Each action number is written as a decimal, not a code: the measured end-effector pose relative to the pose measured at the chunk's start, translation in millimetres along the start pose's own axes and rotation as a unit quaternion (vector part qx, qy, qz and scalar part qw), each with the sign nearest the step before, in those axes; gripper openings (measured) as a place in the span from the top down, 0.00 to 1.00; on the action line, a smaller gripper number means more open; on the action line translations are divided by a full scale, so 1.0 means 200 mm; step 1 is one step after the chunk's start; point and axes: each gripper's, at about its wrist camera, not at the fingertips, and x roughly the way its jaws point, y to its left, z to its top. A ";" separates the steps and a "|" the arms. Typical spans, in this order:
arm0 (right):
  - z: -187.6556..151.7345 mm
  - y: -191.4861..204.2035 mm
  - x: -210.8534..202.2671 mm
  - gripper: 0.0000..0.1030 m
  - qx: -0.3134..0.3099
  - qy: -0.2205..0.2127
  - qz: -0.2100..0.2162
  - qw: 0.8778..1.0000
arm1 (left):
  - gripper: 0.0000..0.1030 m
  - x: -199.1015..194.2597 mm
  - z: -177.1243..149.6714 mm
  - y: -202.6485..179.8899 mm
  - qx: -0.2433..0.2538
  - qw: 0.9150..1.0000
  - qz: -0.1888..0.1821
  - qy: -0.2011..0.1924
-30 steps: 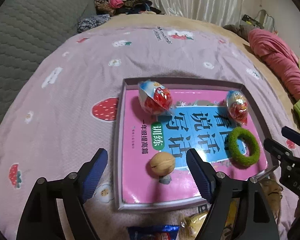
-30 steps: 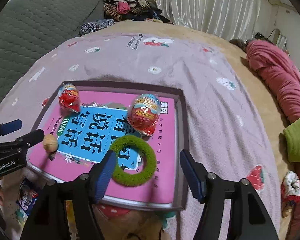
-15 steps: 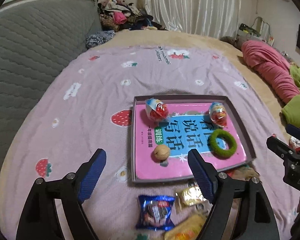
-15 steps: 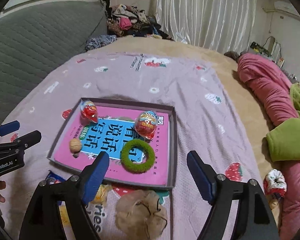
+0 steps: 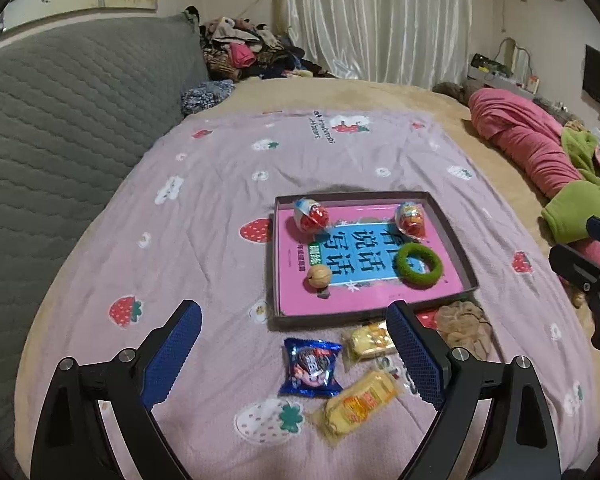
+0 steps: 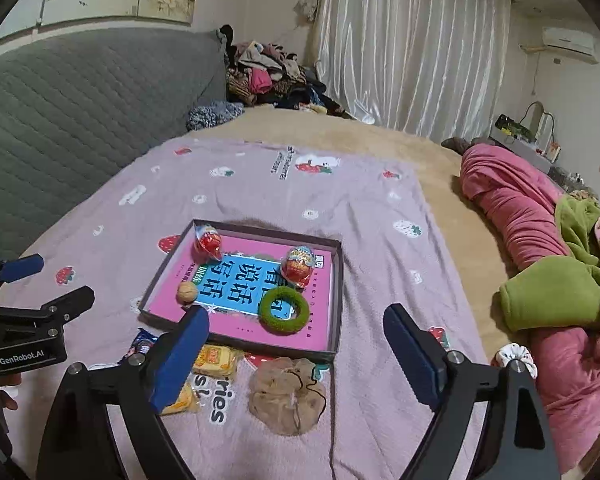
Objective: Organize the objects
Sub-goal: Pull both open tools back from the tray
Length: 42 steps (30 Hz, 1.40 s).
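Landmark: grey tray (image 5: pixel 454 246). Left of it, left gripper (image 5: pixel 296 354), jaws just widened, apart, empty. Inside tray: walnut (image 5: pixel 319 276), green ring (image 5: pixel 419 265). Near its front edge: snack packets (image 5: pixel 311 366). Right gripper (image 6: pixel 296 346), jaws just widened, apart, empty.

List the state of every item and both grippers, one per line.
left gripper: open, empty, jaws just opening
right gripper: open, empty, jaws just opening
tray: holds book
green ring: flat in tray
walnut: in tray
two toy eggs: wrapped, in tray
blue snack packet: sealed, outside tray
yellow packets: outside tray
tan scrunchie: outside tray
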 end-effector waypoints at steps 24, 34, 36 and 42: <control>-0.21 0.03 -0.41 0.12 -0.015 -0.018 0.003 1.000 | 0.09 -0.41 -0.30 -0.07 0.012 1.000 0.000 -0.015; -0.29 0.05 -0.49 0.10 -0.022 -0.019 0.000 1.000 | 0.09 -0.47 -0.42 -0.06 0.016 1.000 -0.003 -0.011; -0.31 0.05 -0.49 0.08 -0.021 -0.018 0.001 1.000 | 0.09 -0.48 -0.44 -0.06 0.018 1.000 -0.001 -0.010; -0.39 0.05 -0.48 0.08 -0.019 -0.007 0.012 1.000 | 0.09 -0.49 -0.49 -0.07 0.016 1.000 -0.005 -0.007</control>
